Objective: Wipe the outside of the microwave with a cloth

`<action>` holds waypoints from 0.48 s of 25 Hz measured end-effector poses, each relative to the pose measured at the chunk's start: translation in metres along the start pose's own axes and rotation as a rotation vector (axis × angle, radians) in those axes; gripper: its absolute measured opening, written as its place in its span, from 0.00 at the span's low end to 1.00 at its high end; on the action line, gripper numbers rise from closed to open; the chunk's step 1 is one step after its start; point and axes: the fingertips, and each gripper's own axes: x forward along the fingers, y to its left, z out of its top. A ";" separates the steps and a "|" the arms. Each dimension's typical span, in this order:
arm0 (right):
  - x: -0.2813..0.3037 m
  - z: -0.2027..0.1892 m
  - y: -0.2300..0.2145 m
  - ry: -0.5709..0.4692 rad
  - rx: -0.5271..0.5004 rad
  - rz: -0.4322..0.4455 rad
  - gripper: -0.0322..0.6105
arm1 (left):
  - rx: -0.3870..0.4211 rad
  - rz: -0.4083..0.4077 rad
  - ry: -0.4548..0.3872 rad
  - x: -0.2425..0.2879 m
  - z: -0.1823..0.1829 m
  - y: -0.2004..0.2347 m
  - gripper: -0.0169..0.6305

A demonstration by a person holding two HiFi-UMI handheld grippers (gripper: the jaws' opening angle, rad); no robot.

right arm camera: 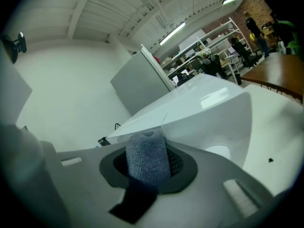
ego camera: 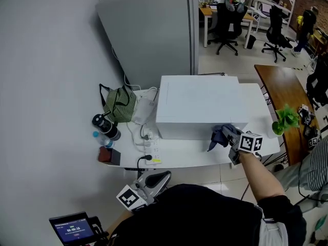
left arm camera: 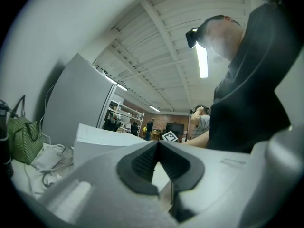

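A white microwave [ego camera: 197, 106] stands on the white table [ego camera: 195, 155]. My right gripper [ego camera: 229, 136] is shut on a blue-grey cloth [ego camera: 218, 136] and holds it against the microwave's front face near the right corner. In the right gripper view the cloth [right arm camera: 147, 158] bulges up between the jaws, with the microwave [right arm camera: 199, 108] just beyond. My left gripper [ego camera: 156, 181] hangs low, near the table's front edge and close to the person's body. Its jaws meet with nothing between them, and the microwave [left arm camera: 102, 141] shows beyond its fingertips [left arm camera: 142, 158].
Left of the microwave lie a green striped bag [ego camera: 119, 104], a dark bottle [ego camera: 105, 126], a power strip [ego camera: 152, 150] and loose cables. A small green plant [ego camera: 285, 119] stands at the table's right end beside a wooden table [ego camera: 282, 86]. A grey partition [ego camera: 148, 29] rises behind.
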 end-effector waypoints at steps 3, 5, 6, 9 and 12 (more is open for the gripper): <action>-0.010 0.005 -0.013 -0.031 0.021 -0.046 0.18 | -0.006 0.003 -0.013 -0.004 0.000 0.001 0.03; -0.009 0.006 -0.004 -0.039 0.026 -0.042 0.18 | -0.010 0.008 -0.016 -0.008 -0.002 0.001 0.03; -0.006 0.004 0.004 -0.035 0.020 -0.032 0.18 | -0.014 0.013 -0.017 -0.012 -0.003 0.001 0.03; 0.023 -0.020 0.047 0.031 -0.024 0.048 0.18 | -0.025 0.042 -0.025 -0.027 -0.004 0.002 0.03; 0.077 -0.053 0.101 0.111 -0.055 0.164 0.18 | -0.023 0.091 -0.037 -0.049 -0.003 0.005 0.03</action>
